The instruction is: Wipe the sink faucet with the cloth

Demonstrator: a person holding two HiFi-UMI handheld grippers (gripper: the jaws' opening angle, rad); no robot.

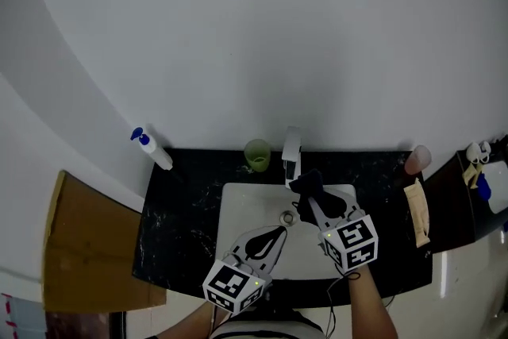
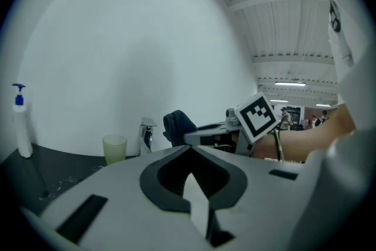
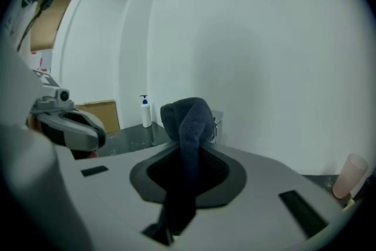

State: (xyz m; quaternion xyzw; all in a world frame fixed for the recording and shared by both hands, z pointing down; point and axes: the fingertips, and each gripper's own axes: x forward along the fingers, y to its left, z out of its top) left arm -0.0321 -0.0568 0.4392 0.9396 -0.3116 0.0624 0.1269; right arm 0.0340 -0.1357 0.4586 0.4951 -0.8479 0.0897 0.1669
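Note:
A dark blue cloth [image 1: 309, 185] is bunched between the jaws of my right gripper [image 1: 308, 202], which is shut on it. The cloth hangs just in front of the chrome faucet [image 1: 291, 153], over the back of the white sink [image 1: 238, 206]. In the right gripper view the cloth [image 3: 187, 117] runs up from the jaws and hides most of the faucet [image 3: 217, 124]. My left gripper [image 1: 278, 233] is over the basin, left of the right one, shut with nothing in it. From the left gripper view the faucet [image 2: 146, 133] and the cloth [image 2: 178, 125] lie ahead.
On the black counter [image 1: 182, 210] a green cup [image 1: 256, 155] stands just left of the faucet and a soap dispenser [image 1: 151, 147] at the far left corner. At the right are a pink cup [image 1: 417, 159] and a brown packet [image 1: 417, 210]. A cardboard sheet [image 1: 87, 246] leans beyond the left edge.

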